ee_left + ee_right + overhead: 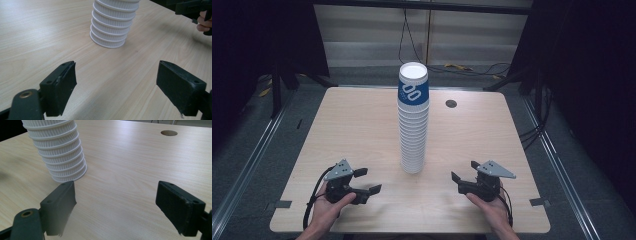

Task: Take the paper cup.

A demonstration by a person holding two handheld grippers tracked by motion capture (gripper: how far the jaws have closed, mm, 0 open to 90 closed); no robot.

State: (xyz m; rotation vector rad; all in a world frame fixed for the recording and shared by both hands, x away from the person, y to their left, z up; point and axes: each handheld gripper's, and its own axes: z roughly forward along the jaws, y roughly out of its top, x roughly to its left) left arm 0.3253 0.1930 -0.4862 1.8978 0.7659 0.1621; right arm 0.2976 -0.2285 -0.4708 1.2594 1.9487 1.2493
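Observation:
A tall stack of white ribbed paper cups [413,120] stands upright in the middle of the wooden table [362,125]; the top cup carries a blue band with white marks. My left gripper [368,181] rests low at the front left, open, jaws wide apart and bare. My right gripper [464,171] sits at the front right, also open with nothing held. The stack's base [110,27] lies ahead of the left jaws. In the right gripper view the stack [58,152] rises just beyond the left jaw, apart from it.
A round cable hole [451,104] is in the table's far right part. Black cables trail on the floor behind the table. Metal rails run along the floor on both sides. Bare wood [472,135] surrounds the stack.

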